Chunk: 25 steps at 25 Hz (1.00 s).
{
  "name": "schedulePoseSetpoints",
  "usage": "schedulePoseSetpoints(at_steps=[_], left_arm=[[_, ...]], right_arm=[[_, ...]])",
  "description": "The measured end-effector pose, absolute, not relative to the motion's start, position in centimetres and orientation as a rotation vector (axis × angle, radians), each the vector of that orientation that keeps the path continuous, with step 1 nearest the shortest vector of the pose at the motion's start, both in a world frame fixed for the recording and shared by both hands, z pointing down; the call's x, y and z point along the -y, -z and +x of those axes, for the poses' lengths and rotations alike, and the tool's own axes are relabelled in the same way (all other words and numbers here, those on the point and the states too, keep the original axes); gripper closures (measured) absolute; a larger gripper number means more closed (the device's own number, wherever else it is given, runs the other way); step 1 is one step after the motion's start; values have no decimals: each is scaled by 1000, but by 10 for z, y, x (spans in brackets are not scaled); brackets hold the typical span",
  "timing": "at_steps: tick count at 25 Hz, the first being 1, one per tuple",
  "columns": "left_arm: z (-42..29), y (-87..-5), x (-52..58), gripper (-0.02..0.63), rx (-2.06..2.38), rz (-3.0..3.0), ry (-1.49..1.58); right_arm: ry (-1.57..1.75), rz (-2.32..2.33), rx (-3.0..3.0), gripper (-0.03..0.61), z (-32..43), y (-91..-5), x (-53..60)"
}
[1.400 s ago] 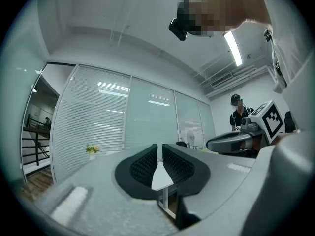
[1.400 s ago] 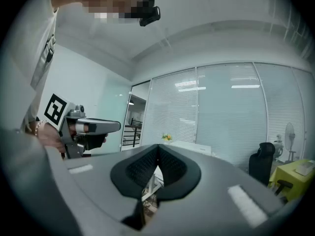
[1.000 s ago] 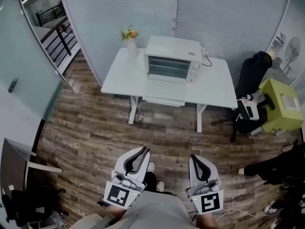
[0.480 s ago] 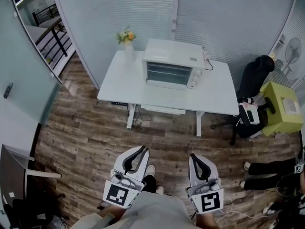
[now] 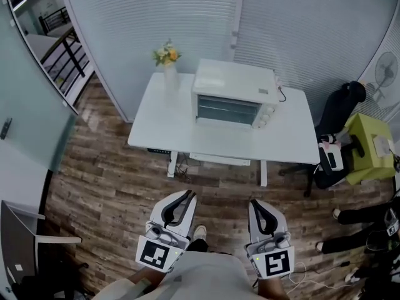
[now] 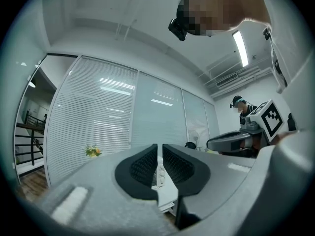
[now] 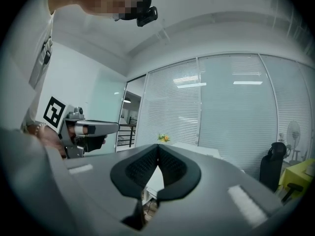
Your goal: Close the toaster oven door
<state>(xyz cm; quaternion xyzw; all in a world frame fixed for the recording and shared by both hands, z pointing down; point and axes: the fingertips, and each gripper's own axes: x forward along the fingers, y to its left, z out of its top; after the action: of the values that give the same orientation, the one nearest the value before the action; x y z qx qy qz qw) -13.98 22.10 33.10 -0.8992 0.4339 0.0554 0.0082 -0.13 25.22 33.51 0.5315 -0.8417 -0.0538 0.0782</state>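
Toaster oven (image 5: 232,94) sits on the white table (image 5: 156,120), well apart from the left gripper (image 5: 189,194) and right gripper (image 5: 255,203), both pressed together and empty; step appears to be the approach, next needing reach to its door, whose position is unclear.

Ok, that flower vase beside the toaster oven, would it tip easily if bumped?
Probably: the vase looks tall and narrow, and the flowers likely make it top-heavy. It stands near the table back corner, apart from the toaster oven, so a knock might send it off.
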Motion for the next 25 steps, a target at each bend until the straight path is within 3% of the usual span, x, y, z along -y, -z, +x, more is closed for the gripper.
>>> schedulePoseSetpoints(at_steps=[12,25], left_arm=[[-159,-344,-173,578,-1338,-2837,-143],[-127,-343,-119,578,-1321,-2835,-159]], right_arm=[[141,1609,2500,574,-20,-343,-204],[147,1614,2497,574,10,-346,-150]])
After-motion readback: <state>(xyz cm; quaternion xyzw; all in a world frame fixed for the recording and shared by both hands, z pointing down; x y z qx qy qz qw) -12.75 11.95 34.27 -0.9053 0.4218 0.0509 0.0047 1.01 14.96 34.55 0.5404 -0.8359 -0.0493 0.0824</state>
